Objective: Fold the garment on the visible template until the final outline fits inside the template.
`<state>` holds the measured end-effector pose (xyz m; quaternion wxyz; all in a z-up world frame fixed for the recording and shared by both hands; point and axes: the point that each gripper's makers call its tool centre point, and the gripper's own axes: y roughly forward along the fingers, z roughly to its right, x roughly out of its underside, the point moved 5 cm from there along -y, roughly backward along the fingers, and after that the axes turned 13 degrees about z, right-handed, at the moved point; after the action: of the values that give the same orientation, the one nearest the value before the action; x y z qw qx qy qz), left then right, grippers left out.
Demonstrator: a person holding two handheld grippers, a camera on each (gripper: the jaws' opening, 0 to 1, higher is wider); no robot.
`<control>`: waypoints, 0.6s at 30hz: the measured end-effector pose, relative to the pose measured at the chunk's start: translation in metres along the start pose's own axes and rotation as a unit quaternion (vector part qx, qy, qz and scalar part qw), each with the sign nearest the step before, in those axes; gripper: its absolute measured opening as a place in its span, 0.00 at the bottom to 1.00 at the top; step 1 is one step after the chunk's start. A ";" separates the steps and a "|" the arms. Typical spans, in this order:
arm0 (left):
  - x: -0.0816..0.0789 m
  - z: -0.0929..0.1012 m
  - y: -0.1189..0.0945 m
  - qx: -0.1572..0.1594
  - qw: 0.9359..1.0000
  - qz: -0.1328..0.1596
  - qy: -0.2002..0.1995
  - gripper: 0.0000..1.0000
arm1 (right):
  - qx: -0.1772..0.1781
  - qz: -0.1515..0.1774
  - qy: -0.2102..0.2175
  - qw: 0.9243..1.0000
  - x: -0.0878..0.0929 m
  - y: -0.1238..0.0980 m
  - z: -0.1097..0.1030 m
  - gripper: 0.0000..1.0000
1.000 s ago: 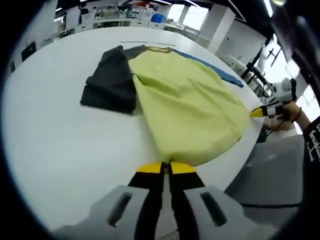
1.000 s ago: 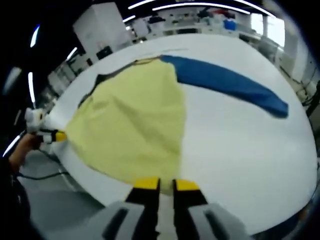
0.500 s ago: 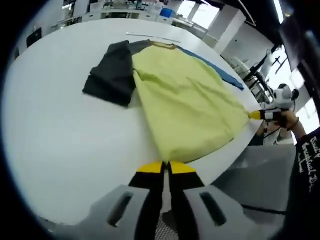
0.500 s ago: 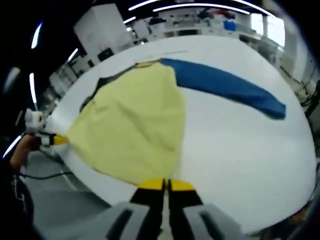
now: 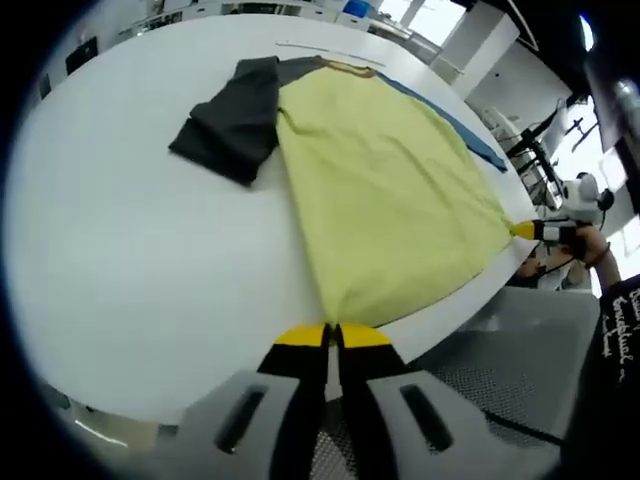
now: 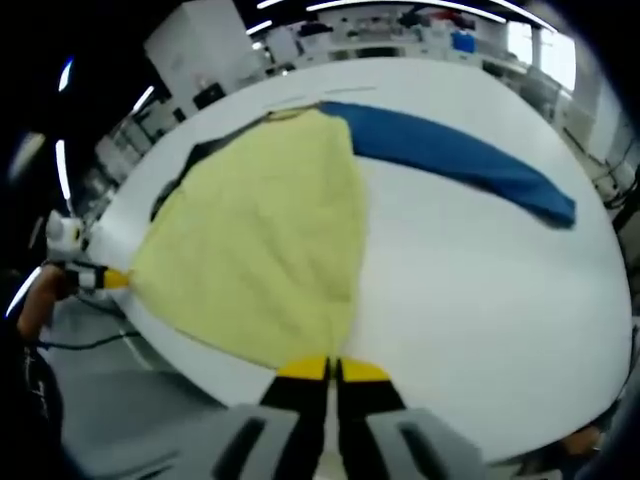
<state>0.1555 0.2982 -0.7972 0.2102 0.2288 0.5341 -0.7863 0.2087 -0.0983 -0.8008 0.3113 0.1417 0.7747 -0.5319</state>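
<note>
white and round, the table carries the garment, spread flat with its yellow-green body toward us, a dark grey sleeve out to one side and a blue sleeve to the other. we hold the left gripper clenched on one hem corner at the table's near edge, and the right gripper clenched on the opposite hem corner. behind the table we see a bright lab with white benches; we can't make out any template outline.
</note>
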 end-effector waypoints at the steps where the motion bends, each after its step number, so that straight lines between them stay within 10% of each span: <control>1: 0.000 0.000 0.000 -0.003 1.000 0.002 0.000 0.00 | 0.000 0.001 -0.001 1.000 0.000 0.000 0.000 0.00; 8: -0.001 0.004 -0.004 -0.005 0.999 0.018 0.043 0.01 | 0.000 0.012 -0.002 1.000 0.001 0.000 -0.001 0.02; 18: -0.013 0.000 -0.008 -0.009 0.993 0.069 0.093 0.30 | -0.007 0.041 -0.006 0.999 -0.009 -0.002 0.001 0.38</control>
<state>0.1613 0.3024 -0.7838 0.2154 0.3355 0.5413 -0.7403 0.2148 -0.0987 -0.7943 0.3384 0.1678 0.7703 -0.5138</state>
